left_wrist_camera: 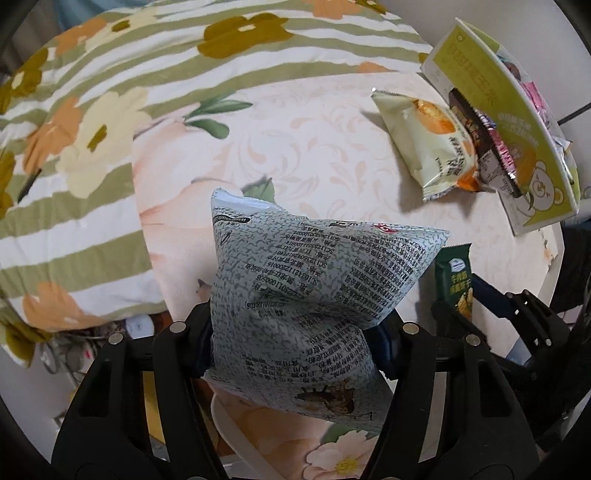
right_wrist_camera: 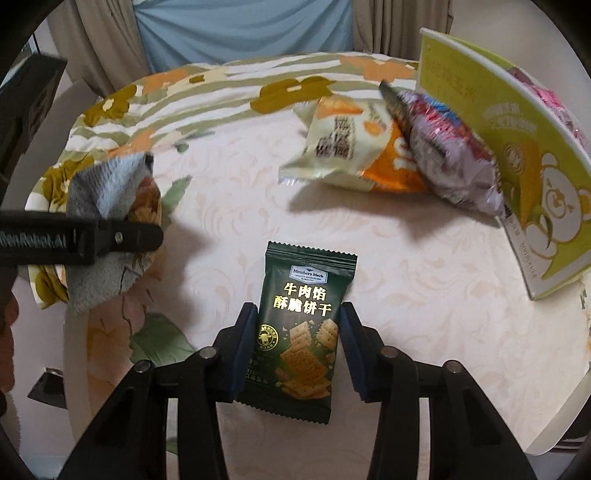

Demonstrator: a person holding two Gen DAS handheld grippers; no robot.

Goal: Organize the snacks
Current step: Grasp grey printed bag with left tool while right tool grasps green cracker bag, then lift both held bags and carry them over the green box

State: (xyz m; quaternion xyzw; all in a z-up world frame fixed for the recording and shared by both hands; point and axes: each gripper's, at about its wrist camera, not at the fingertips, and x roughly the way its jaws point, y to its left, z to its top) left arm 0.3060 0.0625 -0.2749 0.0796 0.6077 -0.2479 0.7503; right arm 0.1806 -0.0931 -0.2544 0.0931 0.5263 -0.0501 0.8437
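My left gripper (left_wrist_camera: pixel 295 332) is shut on a pale blue-grey snack bag (left_wrist_camera: pixel 314 280) and holds it above the round table; the bag (right_wrist_camera: pixel 107 206) and that gripper (right_wrist_camera: pixel 110 236) show at the left of the right wrist view. My right gripper (right_wrist_camera: pixel 297 332) has its blue pads on both sides of a dark green cracker packet (right_wrist_camera: pixel 301 328), gripping it near the table's front. The packet (left_wrist_camera: pixel 452 280) also shows in the left wrist view. A cream and orange snack bag (right_wrist_camera: pixel 347 147) and a purple bag (right_wrist_camera: pixel 450 155) lean against a green-and-white box (right_wrist_camera: pixel 517 147).
The table (right_wrist_camera: pixel 406 277) has a cream patterned cloth. A floral, green-striped bedcover (left_wrist_camera: pixel 92 129) lies beyond it. The box (left_wrist_camera: pixel 517 122) holds several packets and stands at the table's right edge. Curtains (right_wrist_camera: pixel 240 33) hang behind.
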